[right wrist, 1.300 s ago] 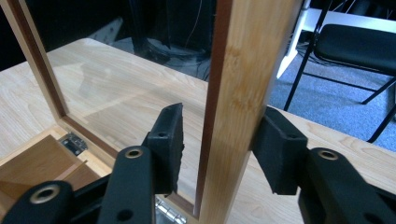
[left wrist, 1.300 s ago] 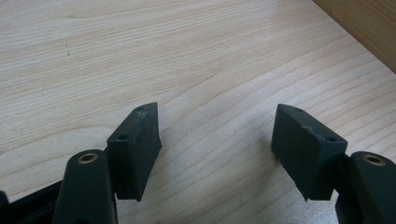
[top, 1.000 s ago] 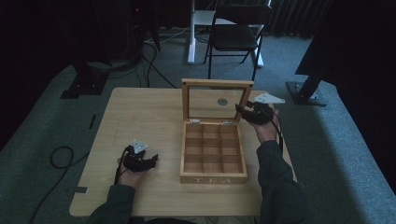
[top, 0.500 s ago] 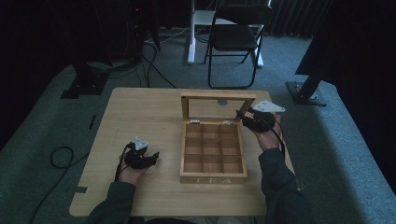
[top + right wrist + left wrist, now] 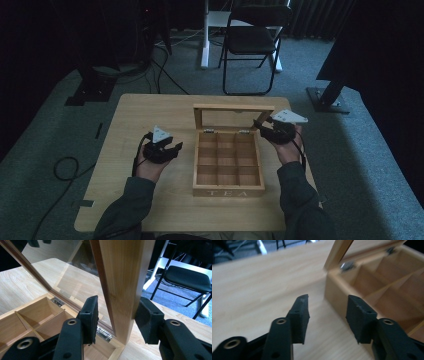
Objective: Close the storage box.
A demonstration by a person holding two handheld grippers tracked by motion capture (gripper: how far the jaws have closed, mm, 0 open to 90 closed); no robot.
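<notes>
My right hand-held gripper straddles the upright lid of the tea box at centre frame, jaws narrow, one touching. My left hand-held gripper gapes empty beside it. Pushing off-centre could slam the lid or skid the box across the surface.

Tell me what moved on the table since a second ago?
The right gripper slid a little along the tea box's lid, toward the person; its jaws straddle the lid's side frame with a gap showing. The lid looks about as upright as before. The left gripper stayed open beside the box, which did not move.
</notes>
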